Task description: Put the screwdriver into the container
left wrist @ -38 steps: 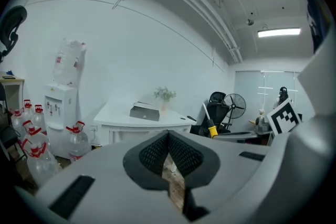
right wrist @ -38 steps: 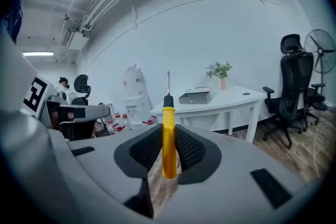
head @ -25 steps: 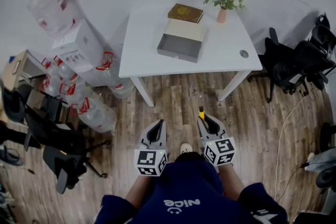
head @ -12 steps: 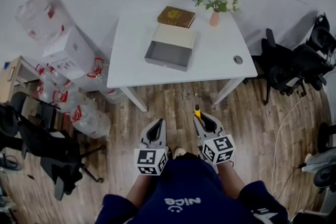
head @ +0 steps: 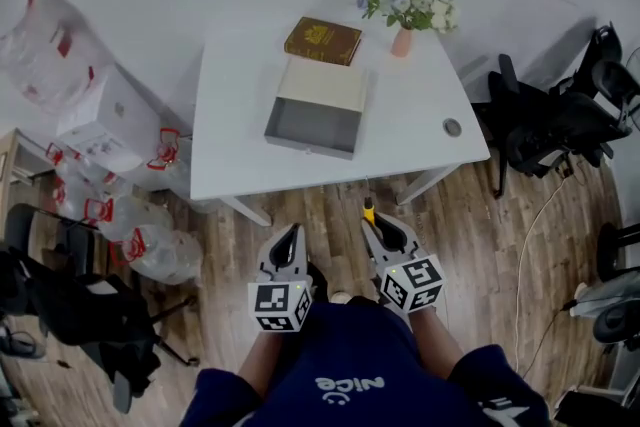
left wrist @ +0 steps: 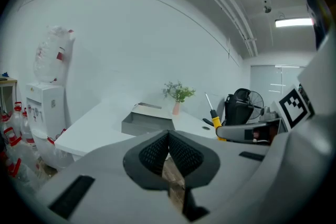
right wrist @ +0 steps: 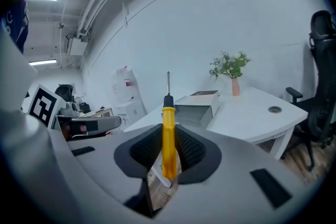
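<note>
Low in the centre of the head view, the right gripper (head: 378, 227) is clamped on the yellow handle of the screwdriver (head: 368, 211). The left gripper (head: 290, 237) beside it is closed and empty. Pickup looks done. Higher in the frame, the open grey container (head: 308, 144) sits on the white table (head: 420, 120), well apart from the tool, so the carry and the drop are left.

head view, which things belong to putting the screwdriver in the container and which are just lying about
Job: screwdriver, right gripper holding it, grey container on the table.
Lying about: book, flower vase, water bottles, chairs.
</note>
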`<state>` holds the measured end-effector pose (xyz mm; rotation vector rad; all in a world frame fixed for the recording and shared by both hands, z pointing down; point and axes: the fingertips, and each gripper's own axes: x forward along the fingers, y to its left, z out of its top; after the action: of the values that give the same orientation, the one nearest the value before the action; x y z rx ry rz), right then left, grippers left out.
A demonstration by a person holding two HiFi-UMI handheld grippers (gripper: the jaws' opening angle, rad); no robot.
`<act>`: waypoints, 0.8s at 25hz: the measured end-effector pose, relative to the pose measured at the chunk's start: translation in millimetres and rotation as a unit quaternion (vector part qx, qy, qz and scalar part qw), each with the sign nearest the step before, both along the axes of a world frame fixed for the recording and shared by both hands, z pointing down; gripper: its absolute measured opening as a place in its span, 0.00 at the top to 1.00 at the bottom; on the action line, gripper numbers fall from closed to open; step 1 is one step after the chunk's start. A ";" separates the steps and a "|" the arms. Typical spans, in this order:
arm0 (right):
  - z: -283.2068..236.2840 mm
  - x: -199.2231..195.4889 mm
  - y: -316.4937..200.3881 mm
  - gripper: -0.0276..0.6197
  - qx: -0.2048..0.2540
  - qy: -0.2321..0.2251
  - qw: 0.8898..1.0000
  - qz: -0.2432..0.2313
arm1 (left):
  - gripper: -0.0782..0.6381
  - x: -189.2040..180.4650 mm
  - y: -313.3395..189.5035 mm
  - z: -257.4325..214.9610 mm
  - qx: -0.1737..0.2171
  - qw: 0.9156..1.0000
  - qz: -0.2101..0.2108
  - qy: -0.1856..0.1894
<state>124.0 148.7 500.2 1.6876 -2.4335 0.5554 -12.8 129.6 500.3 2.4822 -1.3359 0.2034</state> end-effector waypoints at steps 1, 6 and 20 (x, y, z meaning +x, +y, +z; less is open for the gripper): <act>0.6 -1.0 -10.1 0.82 -0.002 0.000 1.000 0.002 | 0.87 -3.0 -12.3 -0.9 0.001 1.000 0.001 0.001; 3.5 -8.2 -61.0 0.82 -0.006 0.025 1.000 0.010 | 0.87 -14.3 -75.5 -3.6 0.006 1.000 0.014 -0.001; 6.5 -14.9 -154.5 0.82 -0.016 0.084 0.995 0.054 | 0.87 -32.4 -184.7 -9.8 0.020 0.998 0.062 -0.006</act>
<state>109.1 -5.8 506.7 1.7841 -2.2167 0.4438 -45.2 -55.1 490.5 2.6031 -1.2025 0.2238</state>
